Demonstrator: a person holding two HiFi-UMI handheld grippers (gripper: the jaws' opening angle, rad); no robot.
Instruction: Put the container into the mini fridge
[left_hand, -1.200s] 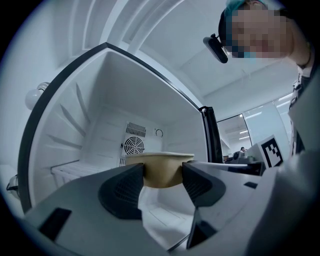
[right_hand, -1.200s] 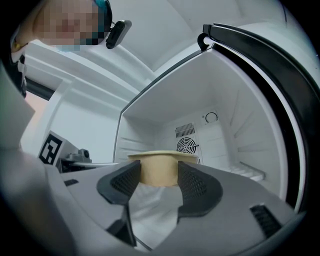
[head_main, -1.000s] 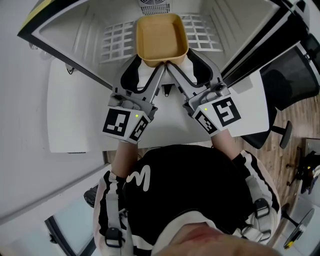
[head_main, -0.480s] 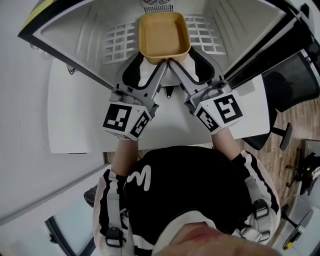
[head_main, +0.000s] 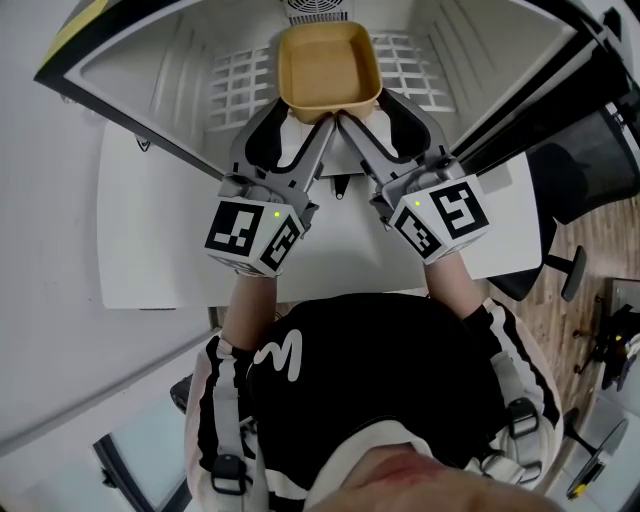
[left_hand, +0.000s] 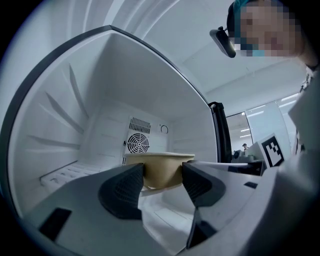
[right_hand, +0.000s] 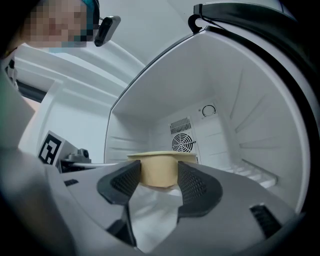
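Placement almost done: left gripper (left_hand: 162, 176) and right gripper (right_hand: 159, 175) are pinching tan square plastic container (head_main: 328, 60) inside white mini fridge (head_main: 175, 60); release pending.

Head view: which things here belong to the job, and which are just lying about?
Part of the job: container, mini fridge, left tongs and right tongs, both clamped on the container.
Just lying about: black office chair, white table.
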